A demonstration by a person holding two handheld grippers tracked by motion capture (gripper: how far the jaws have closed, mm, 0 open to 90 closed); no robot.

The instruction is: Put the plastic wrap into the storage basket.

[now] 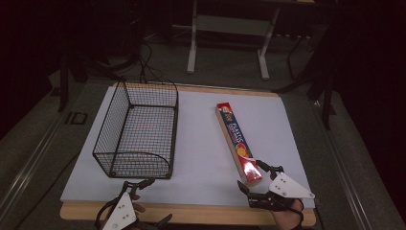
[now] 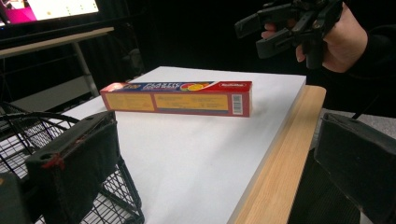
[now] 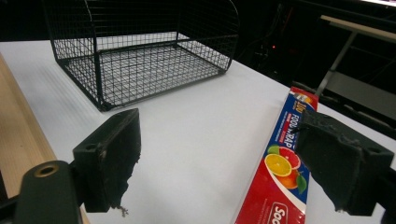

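A long red box of plastic food wrap (image 1: 237,141) lies flat on the white table top (image 1: 201,143), right of centre, its near end pointing at my right gripper (image 1: 253,177). That gripper hovers open just off the box's near end, with nothing between its jaws. In the right gripper view the box (image 3: 280,172) runs under the right-hand jaw of the open gripper (image 3: 224,158). An empty black wire basket (image 1: 136,129) stands on the left. My left gripper (image 1: 152,201) stands open at the front edge, near the basket's front corner. The left gripper view shows the box (image 2: 177,98) side-on.
A wooden strip (image 1: 191,213) borders the table's front edge. Beyond the table stands a grey metal desk frame (image 1: 227,28), with cables on the floor (image 1: 148,62). A lit screen (image 2: 46,9) glows at the far left in the left gripper view.
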